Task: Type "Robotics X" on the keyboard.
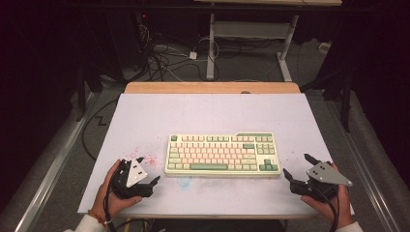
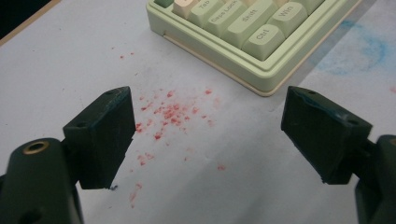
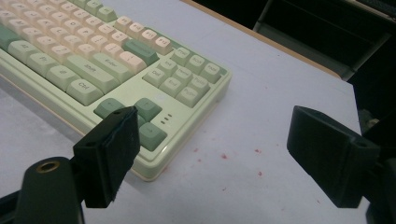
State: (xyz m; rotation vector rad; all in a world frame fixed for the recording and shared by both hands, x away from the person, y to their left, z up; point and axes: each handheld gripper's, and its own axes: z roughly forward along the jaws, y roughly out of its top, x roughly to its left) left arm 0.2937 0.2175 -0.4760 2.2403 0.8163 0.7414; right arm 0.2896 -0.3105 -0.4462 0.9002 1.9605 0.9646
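Note:
A pale green keyboard (image 1: 223,154) with cream and pink keys lies flat in the middle of the white table top (image 1: 212,116). My left gripper (image 1: 147,170) rests near the front left, just off the keyboard's left end, open with nothing between its jaws. In the left gripper view the keyboard's corner (image 2: 243,32) with the Ctrl and Shift keys sits ahead of the open left gripper (image 2: 208,133). My right gripper (image 1: 299,166) stands open off the keyboard's right end. In the right gripper view the arrow-key corner (image 3: 154,116) lies just beyond the open right gripper (image 3: 212,156).
Red specks (image 2: 170,114) stain the table by the left gripper, and a faint blue smudge (image 2: 362,51) marks it in front of the keyboard. A wooden edge (image 1: 212,87) runs along the far side. Beyond it are cables (image 1: 164,58) and a desk frame (image 1: 251,43) on the floor.

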